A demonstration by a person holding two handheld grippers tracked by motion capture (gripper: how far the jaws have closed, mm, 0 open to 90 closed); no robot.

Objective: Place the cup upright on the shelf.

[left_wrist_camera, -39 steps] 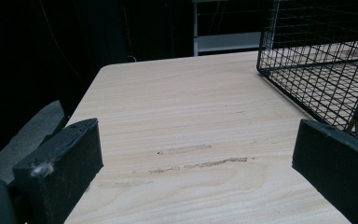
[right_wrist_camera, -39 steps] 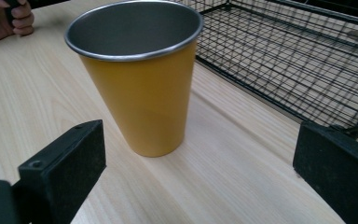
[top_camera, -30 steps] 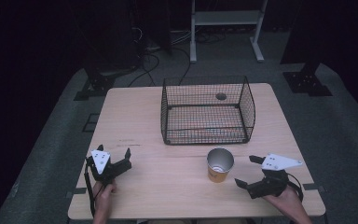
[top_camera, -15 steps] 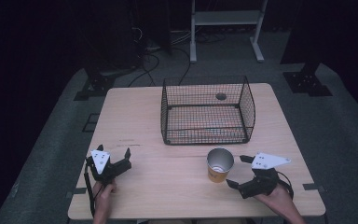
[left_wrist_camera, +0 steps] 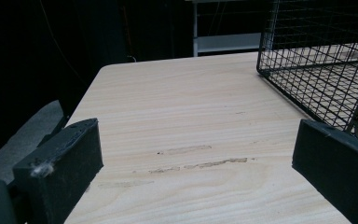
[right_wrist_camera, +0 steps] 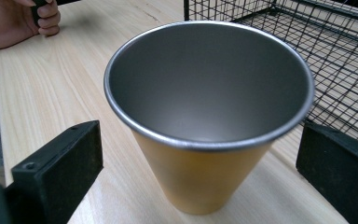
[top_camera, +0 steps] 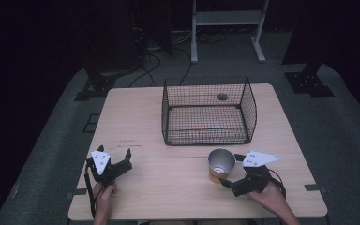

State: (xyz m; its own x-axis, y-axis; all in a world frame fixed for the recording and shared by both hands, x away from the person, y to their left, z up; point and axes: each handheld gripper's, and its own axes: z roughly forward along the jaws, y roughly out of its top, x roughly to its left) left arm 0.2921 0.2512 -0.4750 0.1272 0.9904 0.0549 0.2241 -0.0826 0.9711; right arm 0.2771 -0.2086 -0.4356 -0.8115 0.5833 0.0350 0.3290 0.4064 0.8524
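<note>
A metal cup (top_camera: 221,164), steel inside and orange outside, stands upright on the wooden table (top_camera: 168,187) in front of a black wire basket (top_camera: 208,111). My right gripper (top_camera: 230,169) is open at the cup's right side. In the right gripper view the cup (right_wrist_camera: 209,84) sits between the two jaws of this gripper (right_wrist_camera: 198,151), with a gap on each side. My left gripper (top_camera: 115,153) rests open near the table's front left. Between its jaws in the left gripper view (left_wrist_camera: 193,154) lies only bare table (left_wrist_camera: 182,102).
The wire basket (left_wrist_camera: 326,56) stands at the back middle of the table, its near corner close to the left gripper's right jaw. A hand (right_wrist_camera: 18,18) holding the other gripper appears beyond the cup. Dark floor, cables and a white rack (top_camera: 227,18) lie behind the table.
My right gripper has moved left toward the cup, so its jaws now stand on either side of it. The left gripper has stayed put.
</note>
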